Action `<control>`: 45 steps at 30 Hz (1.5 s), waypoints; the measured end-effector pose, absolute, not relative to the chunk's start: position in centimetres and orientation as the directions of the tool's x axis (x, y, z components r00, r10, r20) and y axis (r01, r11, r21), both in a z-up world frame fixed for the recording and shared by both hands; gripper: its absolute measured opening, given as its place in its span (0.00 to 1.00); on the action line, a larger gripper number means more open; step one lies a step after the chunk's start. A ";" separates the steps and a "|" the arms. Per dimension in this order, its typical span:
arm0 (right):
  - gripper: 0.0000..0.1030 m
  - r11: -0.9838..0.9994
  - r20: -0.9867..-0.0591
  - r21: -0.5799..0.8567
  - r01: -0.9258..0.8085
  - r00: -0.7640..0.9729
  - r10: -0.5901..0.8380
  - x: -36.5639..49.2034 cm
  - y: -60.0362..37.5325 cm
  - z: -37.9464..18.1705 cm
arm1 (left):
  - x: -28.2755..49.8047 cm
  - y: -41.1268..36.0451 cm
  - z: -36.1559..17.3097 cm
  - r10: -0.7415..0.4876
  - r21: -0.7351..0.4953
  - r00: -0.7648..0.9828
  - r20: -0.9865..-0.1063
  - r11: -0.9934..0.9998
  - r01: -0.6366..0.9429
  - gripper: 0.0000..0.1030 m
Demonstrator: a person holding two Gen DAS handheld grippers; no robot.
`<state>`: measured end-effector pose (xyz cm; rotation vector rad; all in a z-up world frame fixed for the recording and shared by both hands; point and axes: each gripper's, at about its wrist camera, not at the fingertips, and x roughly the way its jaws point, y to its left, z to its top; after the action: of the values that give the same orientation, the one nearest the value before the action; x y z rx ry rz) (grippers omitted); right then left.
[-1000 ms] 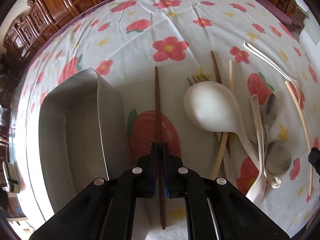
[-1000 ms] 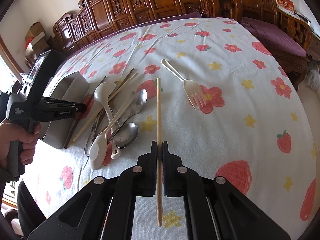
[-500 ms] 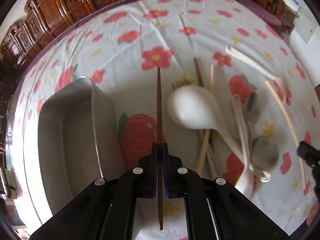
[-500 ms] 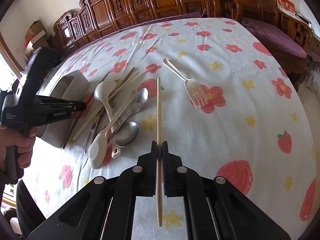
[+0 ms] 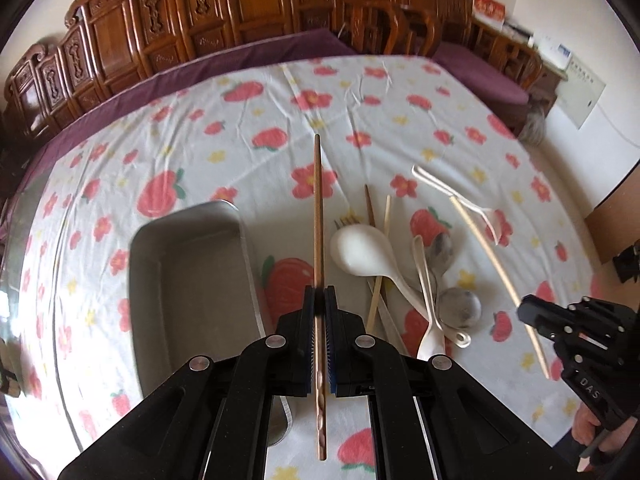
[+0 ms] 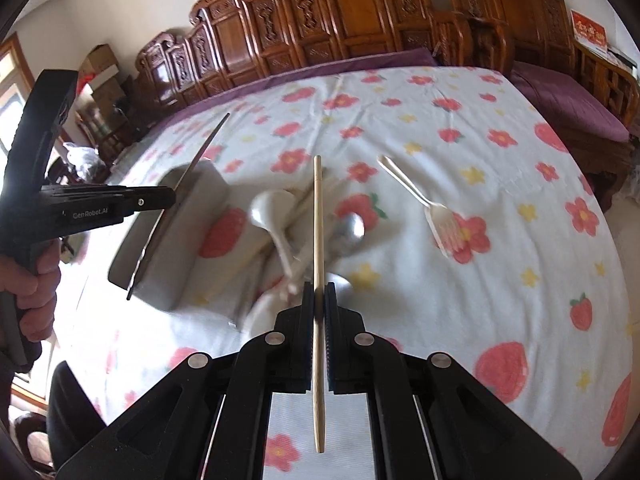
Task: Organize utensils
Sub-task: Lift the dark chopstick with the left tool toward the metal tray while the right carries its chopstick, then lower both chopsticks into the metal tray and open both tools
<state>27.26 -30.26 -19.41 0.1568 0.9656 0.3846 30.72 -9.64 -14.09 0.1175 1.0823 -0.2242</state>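
- Both tools have risen off the worktop (image 5: 400, 92) in the last second, each carrying one chopstick clear of the cloth.
- Left tool (image 5: 319, 300) is clamped on the dark chopstick (image 5: 318, 208), beside the metal tray (image 5: 188, 280).
- Right tool (image 6: 319, 296) is clamped on the pale chopstick (image 6: 318, 220).
- Spoons (image 5: 364, 250) and a fork (image 6: 436, 216) lie loose on the cloth; the tray looks like the next stop.

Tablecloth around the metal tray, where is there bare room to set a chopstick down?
Bare cloth lies beyond the rectangular metal tray, and between it and the big white plastic spoon. Right of that spoon it is crowded with piled spoons and chopsticks. The tray itself looks empty.
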 end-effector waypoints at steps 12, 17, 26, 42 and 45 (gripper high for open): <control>0.06 0.868 -0.704 0.368 -0.334 0.510 0.494 28.1 -22.4 -15.9 | 30.5 -2.3 -12.4 -0.166 -0.082 0.505 -0.847 0.979 0.185 0.04; 0.06 0.848 -0.687 0.381 -0.368 0.501 0.526 28.6 -18.5 -15.0 | 30.5 0.4 -13.7 -0.174 -0.102 0.518 -0.837 0.981 0.164 0.04; 0.06 0.842 -0.683 0.359 -0.403 0.501 0.531 29.5 -14.0 -14.8 | 30.2 1.8 -16.1 -0.191 -0.111 0.542 -0.818 0.978 0.176 0.04; 0.06 0.855 -0.711 0.353 -0.381 0.485 0.509 31.7 -11.6 -17.5 | 28.3 3.7 -16.3 -0.223 -0.157 0.605 -0.765 0.974 0.160 0.04; 0.06 0.854 -0.715 0.349 -0.385 0.480 0.508 31.8 -11.0 -17.7 | 28.0 4.5 -16.4 -0.224 -0.167 0.611 -0.759 0.974 0.150 0.05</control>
<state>31.77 -11.00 -17.72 0.1477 0.9213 0.5474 27.95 4.53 -16.38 -0.0893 0.8881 -0.2164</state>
